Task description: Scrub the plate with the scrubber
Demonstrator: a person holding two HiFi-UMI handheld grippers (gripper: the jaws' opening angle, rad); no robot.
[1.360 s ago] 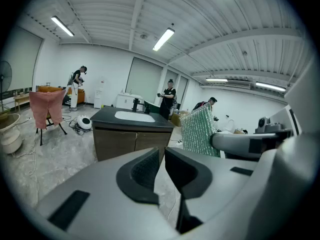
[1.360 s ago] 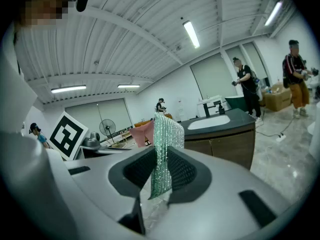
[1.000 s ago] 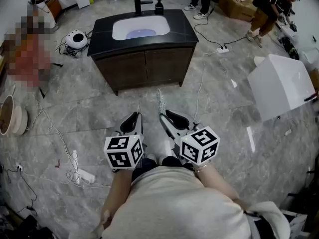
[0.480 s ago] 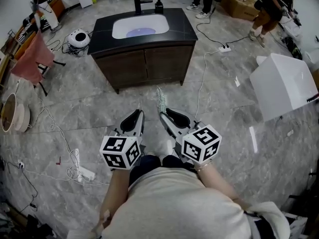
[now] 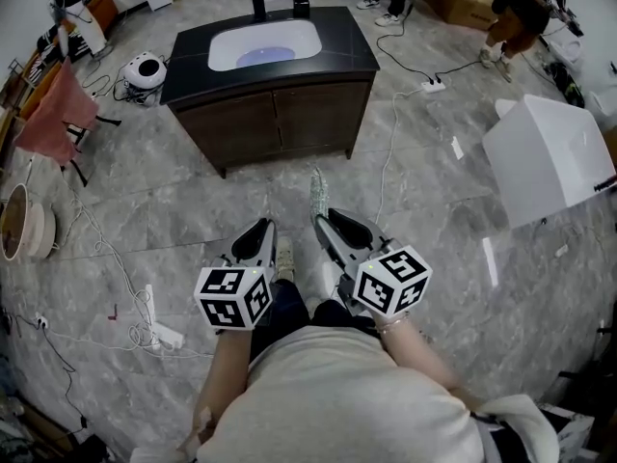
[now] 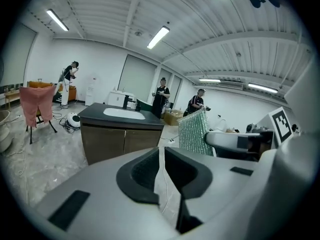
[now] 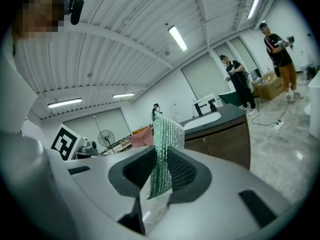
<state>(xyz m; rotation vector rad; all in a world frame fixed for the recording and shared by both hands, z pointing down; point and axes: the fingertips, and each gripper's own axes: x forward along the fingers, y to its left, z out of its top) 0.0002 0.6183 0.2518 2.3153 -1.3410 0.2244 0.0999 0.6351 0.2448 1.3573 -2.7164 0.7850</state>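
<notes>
The sink cabinet (image 5: pixel 275 114) has matt, dark wood-grain doors under a black top with a faint sheen, and its basin (image 5: pixel 265 44) is glossy white. The floor (image 5: pixel 453 230) around the cabinet is polished grey marble-look stone that catches streaks of light. Left of the cabinet hangs a soft, matt pink cloth (image 5: pixel 60 99). To the right of the cabinet lies a smooth white box (image 5: pixel 549 157). In front of the cabinet, the scrubber (image 7: pixel 162 149) is rough green mesh that glitters. The right hand-held gripper (image 7: pixel 161 169) and left hand-held gripper (image 6: pixel 161 171) have smooth matt grey plastic shells and black ribbed pads (image 7: pixel 184 171).
</notes>
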